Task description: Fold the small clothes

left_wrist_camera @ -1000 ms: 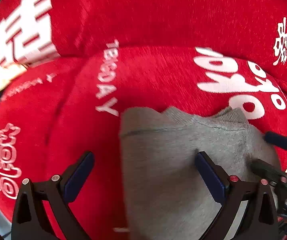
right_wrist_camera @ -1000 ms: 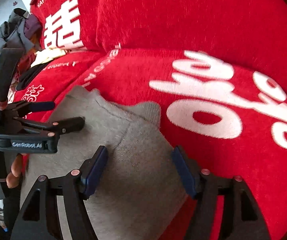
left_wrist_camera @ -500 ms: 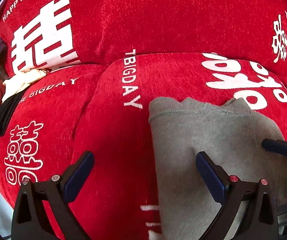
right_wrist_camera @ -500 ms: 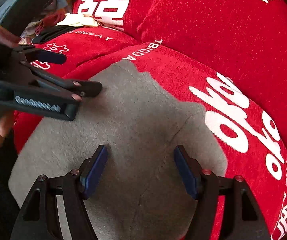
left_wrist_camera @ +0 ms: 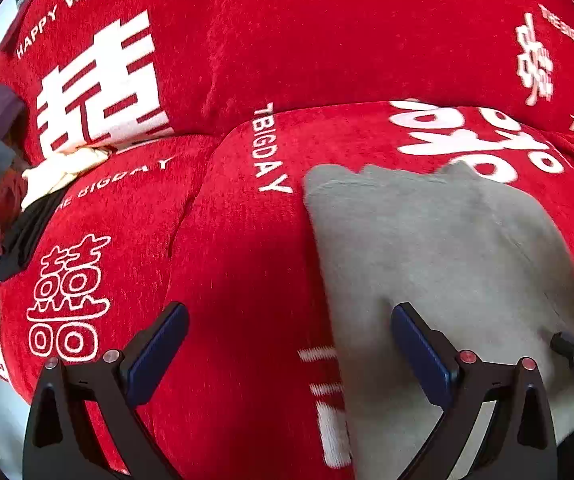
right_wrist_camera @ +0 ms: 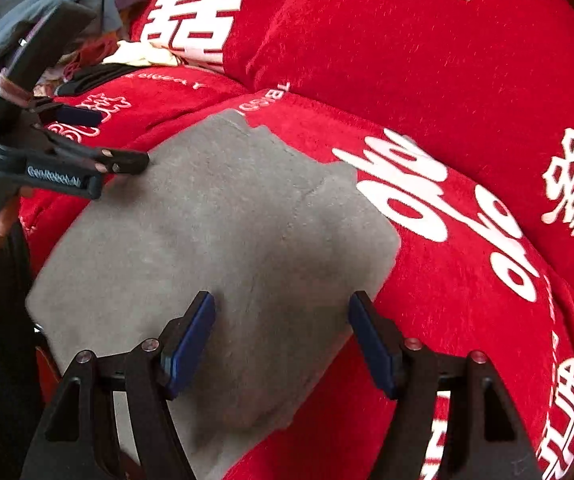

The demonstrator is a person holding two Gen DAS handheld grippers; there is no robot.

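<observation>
A grey garment [left_wrist_camera: 439, 264] lies folded flat on a red sofa seat cushion [left_wrist_camera: 239, 264] printed with white letters. It also shows in the right wrist view [right_wrist_camera: 223, 248]. My left gripper [left_wrist_camera: 287, 344] is open and empty, above the garment's left edge, one finger over the cushion and one over the cloth. My right gripper [right_wrist_camera: 281, 336] is open and empty, above the garment's near part. The left gripper shows side-on at the left of the right wrist view [right_wrist_camera: 99, 140], near the garment's far left edge.
The sofa's red back cushions [left_wrist_camera: 327, 40] rise behind the seat. A heap of other clothes, cream, black and grey [left_wrist_camera: 15, 184], lies at the sofa's left end, and shows in the right wrist view [right_wrist_camera: 87, 40].
Both grippers have drawn back and risen from the garment, staying open. The left view has shifted left, so the garment sits further right in it. The garment lies flatter.
</observation>
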